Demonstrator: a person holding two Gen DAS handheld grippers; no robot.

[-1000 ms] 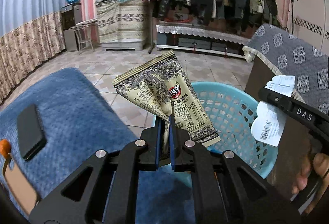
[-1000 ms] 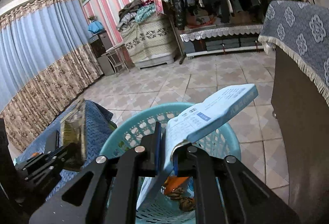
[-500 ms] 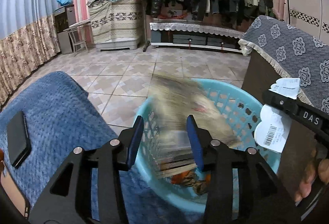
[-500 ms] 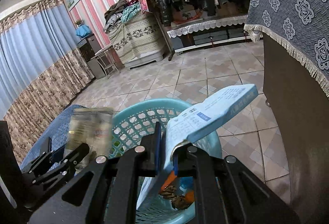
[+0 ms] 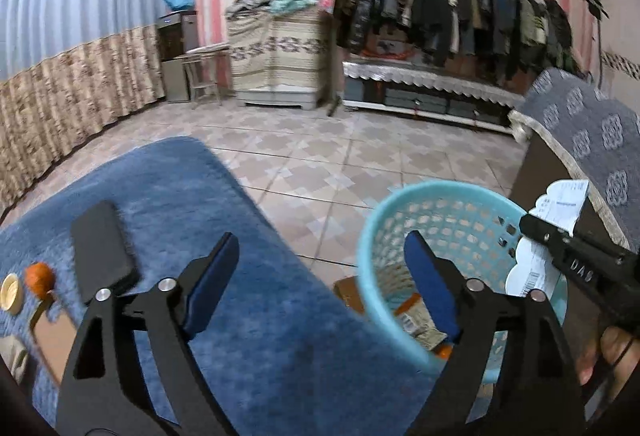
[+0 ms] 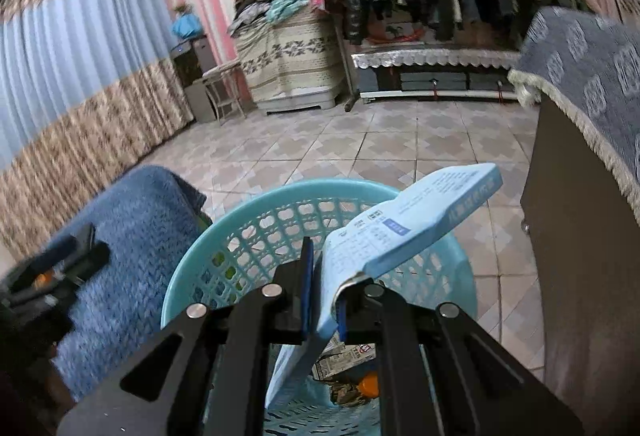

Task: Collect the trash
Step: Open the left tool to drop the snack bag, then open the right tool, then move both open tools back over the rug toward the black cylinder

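Observation:
My left gripper (image 5: 320, 240) hangs over the edge of the blue cover beside the turquoise basket (image 5: 400, 204). Its jaws are opening wide and nothing is between them. The beige snack wrapper (image 5: 420, 324) lies inside the basket on other trash. My right gripper (image 6: 324, 276) is shut on a flattened light blue carton (image 6: 420, 212), which it holds tilted above the basket (image 6: 248, 212). From the left wrist view the carton (image 5: 532, 272) shows its white, barcoded side at the basket's right rim. The wrapper (image 6: 344, 356) shows below the carton.
A blue fleece cover (image 5: 260, 316) carries a black phone (image 5: 100, 248), a small orange thing (image 5: 38, 274) and a pale lid (image 5: 10, 294). A dark cabinet under a grey patterned cloth (image 5: 580, 124) stands right of the basket. Tiled floor (image 5: 340, 156) stretches beyond.
The left gripper opened and the snack wrapper dropped into the basket. That gripper then swung left toward the blue cover. The right gripper kept its hold on the carton.

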